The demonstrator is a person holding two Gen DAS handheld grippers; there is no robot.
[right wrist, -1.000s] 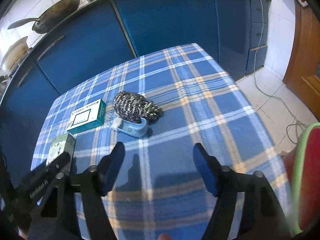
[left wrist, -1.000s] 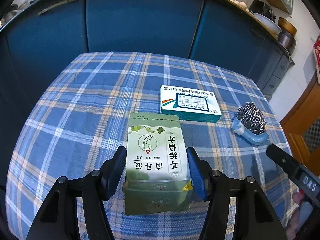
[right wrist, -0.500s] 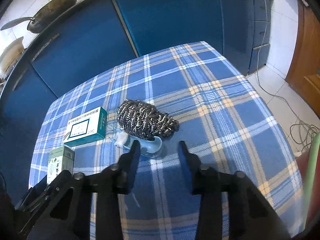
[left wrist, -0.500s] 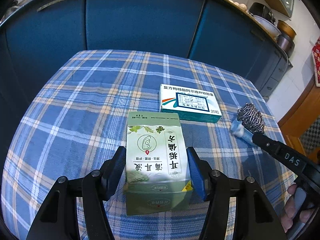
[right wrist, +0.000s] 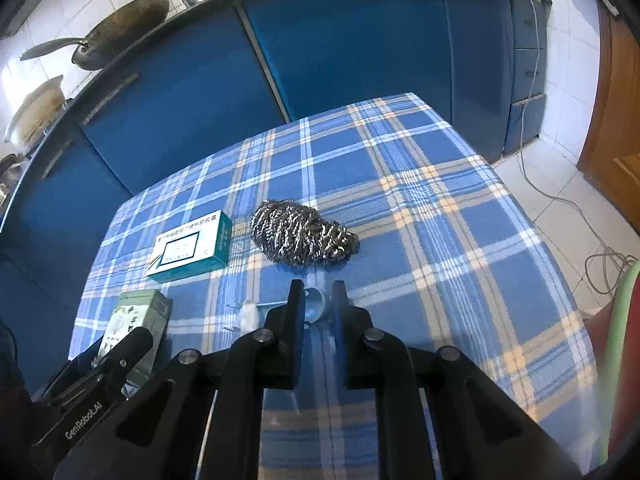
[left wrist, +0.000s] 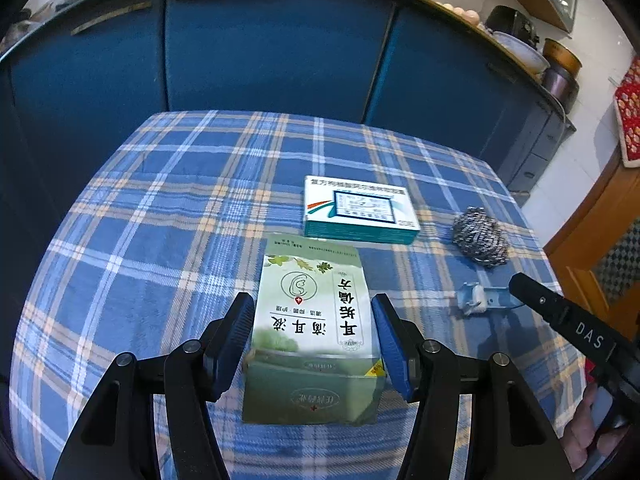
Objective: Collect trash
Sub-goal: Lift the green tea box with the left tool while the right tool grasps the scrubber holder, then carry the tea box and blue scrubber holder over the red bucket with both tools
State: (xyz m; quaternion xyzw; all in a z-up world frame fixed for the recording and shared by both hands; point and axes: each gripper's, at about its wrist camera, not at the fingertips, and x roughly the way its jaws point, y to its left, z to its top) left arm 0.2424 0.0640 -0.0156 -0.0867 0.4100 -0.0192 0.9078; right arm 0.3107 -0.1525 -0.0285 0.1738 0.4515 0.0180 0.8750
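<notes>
- Straddling green box point(left wrist: 310, 332) on plaid table point(left wrist: 160, 220), left view: left gripper point(left wrist: 312, 344) spread wide, pads beside box walls, not clamped. Next: squeeze, lift.
- Pinching pale-blue plastic scrap point(right wrist: 318, 306), right view: right gripper point(right wrist: 317, 300) clenched on it, steel wool point(right wrist: 300, 234) just beyond. Judged pickup step; needs lift toward bin.

A: Which surface carries everything?
B: A table point(right wrist: 440, 216) under a blue plaid cloth. Blue cabinets point(right wrist: 352, 40) stand behind its far edge.
A: And on the counter above them?
B: A wok point(right wrist: 120, 28) and, further left, a pale pot point(right wrist: 34, 114). Beyond the table's right edge, a white cable point(right wrist: 560, 199) crosses the tiled floor near a wooden door point(right wrist: 616, 120).
</notes>
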